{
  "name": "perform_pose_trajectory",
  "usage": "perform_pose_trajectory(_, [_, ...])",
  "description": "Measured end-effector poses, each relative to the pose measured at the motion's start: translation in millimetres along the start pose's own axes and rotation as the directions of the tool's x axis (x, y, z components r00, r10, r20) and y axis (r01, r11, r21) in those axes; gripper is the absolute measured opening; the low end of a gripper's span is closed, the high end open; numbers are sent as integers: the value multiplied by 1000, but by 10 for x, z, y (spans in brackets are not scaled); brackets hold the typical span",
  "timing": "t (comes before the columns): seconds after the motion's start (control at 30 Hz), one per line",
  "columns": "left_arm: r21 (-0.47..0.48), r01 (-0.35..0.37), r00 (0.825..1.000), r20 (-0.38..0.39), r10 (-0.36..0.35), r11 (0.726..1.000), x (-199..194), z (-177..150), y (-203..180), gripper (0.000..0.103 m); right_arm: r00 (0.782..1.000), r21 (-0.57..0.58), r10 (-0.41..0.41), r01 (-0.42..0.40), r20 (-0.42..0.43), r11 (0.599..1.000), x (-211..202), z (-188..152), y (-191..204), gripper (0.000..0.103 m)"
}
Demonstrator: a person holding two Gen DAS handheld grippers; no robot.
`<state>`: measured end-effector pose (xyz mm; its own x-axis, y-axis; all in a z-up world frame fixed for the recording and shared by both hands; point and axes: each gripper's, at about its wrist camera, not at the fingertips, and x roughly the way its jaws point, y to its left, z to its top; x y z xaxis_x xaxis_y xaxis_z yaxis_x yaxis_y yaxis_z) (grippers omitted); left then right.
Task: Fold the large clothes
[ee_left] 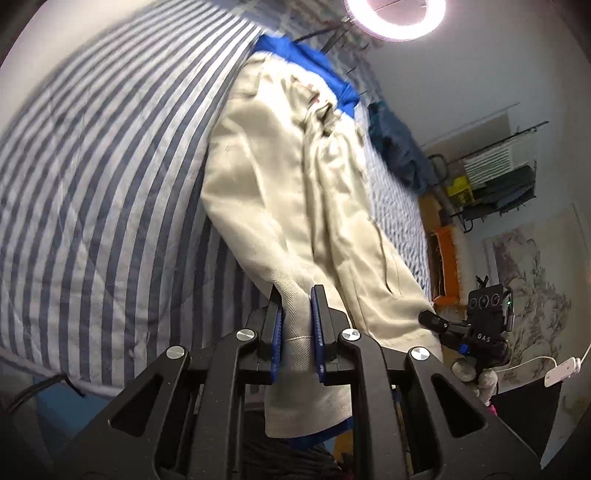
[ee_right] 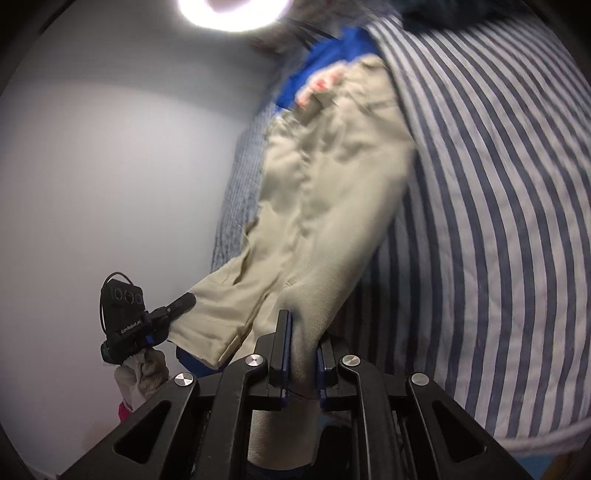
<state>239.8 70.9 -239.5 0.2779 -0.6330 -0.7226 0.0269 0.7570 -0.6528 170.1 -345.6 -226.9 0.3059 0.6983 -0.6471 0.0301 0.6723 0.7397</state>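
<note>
A pair of beige trousers lies stretched along a bed with a blue-and-white striped cover. My left gripper is shut on one trouser-leg hem. My right gripper is shut on the other leg's hem; the trousers run away from it toward the waist. Each gripper shows in the other's view: the right one at the lower right, the left one at the lower left, both pinching the hem edge. A blue garment lies under the waist end.
A dark blue heap of clothes lies on the bed beyond the trousers. A ring lamp shines overhead. A metal rack and an orange object stand beside the bed. A grey wall fills the left of the right wrist view.
</note>
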Motion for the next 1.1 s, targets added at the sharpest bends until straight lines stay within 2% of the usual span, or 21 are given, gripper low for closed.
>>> perform_pose_trajectory(0.17, [-31, -45, 995, -86, 42, 999, 178, -126, 187, 12, 995, 58, -63, 68, -77, 996, 209, -106, -195, 8])
perform_pose_trajectory(0.23, [-70, -34, 994, -110, 26, 997, 210, -73, 270, 11, 989, 71, -86, 95, -118, 993, 266, -103, -266, 8])
perform_pose_trajectory(0.33, [-92, -9, 996, -94, 1, 996, 198, 126, 268, 11, 992, 115, -40, 54, -120, 992, 256, 21, -297, 7])
perform_pose_trajectory(0.5, [-38, -11, 999, -44, 10, 999, 306, 698, 26, 11, 998, 63, -38, 42, -51, 997, 233, 493, -95, 7])
perform_pose_trajectory(0.7, [-81, -50, 999, -18, 48, 995, 697, 1281, 63, 11, 996, 65, -89, 89, -2, 994, 425, 1132, -151, 7])
perform_pose_trajectory(0.87, [-126, -115, 993, -35, 111, 985, 1081, 1425, 265, 11, 987, 131, -159, 156, 11, 979, 668, 1520, -467, 7])
perform_pose_trajectory(0.93, [-143, -123, 992, -37, 119, 982, 1162, 1432, 338, 11, 986, 160, -164, 159, 18, 974, 684, 1614, -609, 7])
perform_pose_trajectory(0.97, [-146, -123, 992, -36, 119, 982, 1172, 1428, 353, 11, 987, 176, -161, 154, 24, 972, 668, 1640, -660, 10])
perform_pose_trajectory(1.0, [-152, -120, 993, -39, 116, 981, 1181, 1435, 367, 12, 988, 184, -154, 146, 31, 972, 640, 1651, -696, 20])
perform_pose_trajectory(1.03, [-158, -119, 992, -48, 113, 980, 1182, 1449, 371, 13, 988, 186, -145, 134, 45, 973, 590, 1662, -724, 24])
perform_pose_trajectory(1.1, [-169, -100, 994, -49, 93, 980, 1141, 1494, 361, 21, 989, 156, -120, 105, 87, 982, 479, 1665, -726, 35])
